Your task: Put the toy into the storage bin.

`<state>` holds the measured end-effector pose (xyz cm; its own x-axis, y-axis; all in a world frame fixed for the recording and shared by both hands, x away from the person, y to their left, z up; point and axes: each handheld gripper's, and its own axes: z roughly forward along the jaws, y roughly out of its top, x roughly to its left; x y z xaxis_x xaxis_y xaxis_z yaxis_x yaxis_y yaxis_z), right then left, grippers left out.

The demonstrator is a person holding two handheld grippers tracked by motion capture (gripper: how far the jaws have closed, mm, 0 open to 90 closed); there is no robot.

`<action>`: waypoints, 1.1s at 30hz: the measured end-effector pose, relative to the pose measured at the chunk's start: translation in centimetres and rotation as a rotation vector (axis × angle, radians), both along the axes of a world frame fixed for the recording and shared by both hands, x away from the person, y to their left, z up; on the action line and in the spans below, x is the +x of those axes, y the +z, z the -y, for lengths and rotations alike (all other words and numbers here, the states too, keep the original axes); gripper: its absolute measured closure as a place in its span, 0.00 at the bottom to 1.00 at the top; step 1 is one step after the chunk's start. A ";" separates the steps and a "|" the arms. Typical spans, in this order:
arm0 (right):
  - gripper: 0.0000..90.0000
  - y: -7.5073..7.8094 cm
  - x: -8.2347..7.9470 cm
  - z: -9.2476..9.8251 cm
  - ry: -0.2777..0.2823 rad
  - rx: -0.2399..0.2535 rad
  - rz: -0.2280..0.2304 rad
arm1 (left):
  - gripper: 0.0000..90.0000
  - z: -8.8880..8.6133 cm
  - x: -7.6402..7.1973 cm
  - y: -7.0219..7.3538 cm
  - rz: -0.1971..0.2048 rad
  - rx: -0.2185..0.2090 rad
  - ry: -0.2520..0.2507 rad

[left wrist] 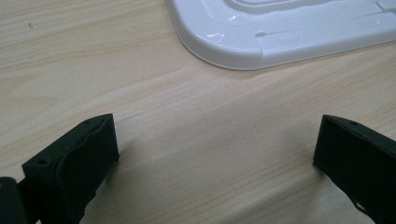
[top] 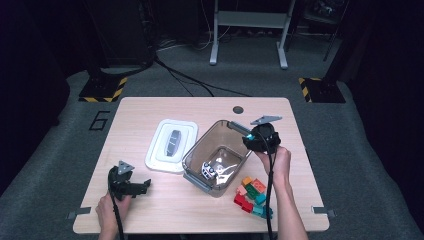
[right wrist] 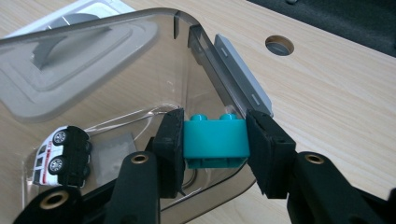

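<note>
Now my right tongs (right wrist: 215, 140) clamp a teal brick (right wrist: 215, 141) above the bin (top: 194, 159); left tongs (left wrist: 215, 154) gape wide. Released early, it probably clips the rim.

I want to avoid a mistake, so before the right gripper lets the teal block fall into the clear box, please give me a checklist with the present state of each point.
1. Grip on teal block: held between both jaws of right gripper. Ok.
2. Block over the clear box opening: it sits above the far rim; whether fully inside, cannot tell.
3. Lid off the box: lying flat on the table beside it. Ok.
4. Landing spot: toy car lies off to one side of the box floor. Ok.
5. Left gripper clear of the box: open, over bare table. Ok.
</note>
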<state>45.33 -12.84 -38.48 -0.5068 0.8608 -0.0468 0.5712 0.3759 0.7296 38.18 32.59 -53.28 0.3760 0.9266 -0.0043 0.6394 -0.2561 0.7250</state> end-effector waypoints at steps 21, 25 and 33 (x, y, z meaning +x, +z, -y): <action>0.14 0.0 -4.6 5.2 -0.033 0.143 0.030 | 0.00 0.0 0.0 0.0 0.000 0.000 0.000; 0.03 -0.9 -5.9 6.6 -0.033 0.152 0.004 | 0.00 0.0 0.0 0.0 0.000 0.000 0.000; 0.00 -2.5 -8.6 7.7 -0.021 0.136 -0.024 | 0.00 0.0 0.0 0.0 0.000 0.000 0.000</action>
<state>36.75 -20.55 -40.98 -0.4879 0.8690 0.0827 0.5957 0.2622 0.7592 38.18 32.58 -53.29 0.3759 0.9267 -0.0044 0.6393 -0.2559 0.7251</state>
